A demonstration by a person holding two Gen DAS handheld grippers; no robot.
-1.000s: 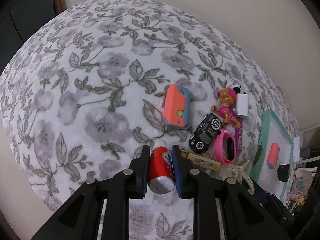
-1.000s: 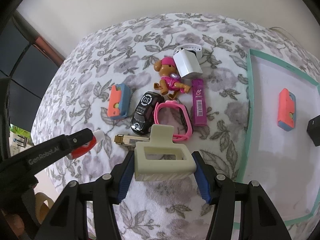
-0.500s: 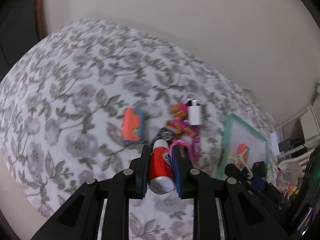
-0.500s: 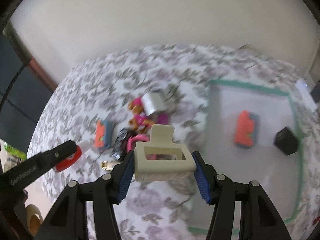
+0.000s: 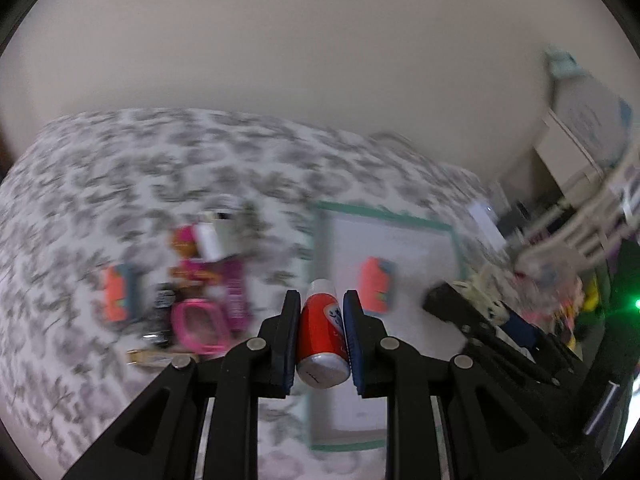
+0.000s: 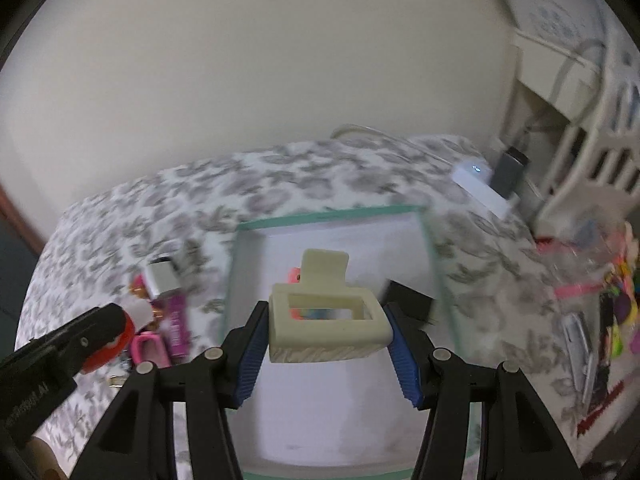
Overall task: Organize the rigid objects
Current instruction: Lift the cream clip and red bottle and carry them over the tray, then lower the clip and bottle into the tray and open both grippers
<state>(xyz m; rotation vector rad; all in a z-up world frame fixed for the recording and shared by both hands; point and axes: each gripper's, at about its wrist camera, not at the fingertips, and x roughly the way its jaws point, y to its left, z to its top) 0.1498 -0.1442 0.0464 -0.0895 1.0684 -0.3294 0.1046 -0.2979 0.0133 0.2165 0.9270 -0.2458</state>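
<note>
The left gripper [image 5: 319,334] has its fingers clamped on the sides of a small red tube [image 5: 321,338], light and stiff but probably slick. The right gripper [image 6: 326,336] pinches a cream hair claw [image 6: 325,312], rigid and likely brittle, by its ends. Both hang level above the green-edged white tray [image 6: 434,256]; blur hides finer detail.

A bed covered in a white floral-print bedspread [image 6: 312,168] filled the lower part of the scene, below a plain cream wall [image 6: 256,60]. To the far right stood a white slatted piece of furniture [image 6: 592,160], blurred. Near the right edge lay a jumble of bright, colourful clutter [image 6: 612,304], too blurred to identify.
</note>
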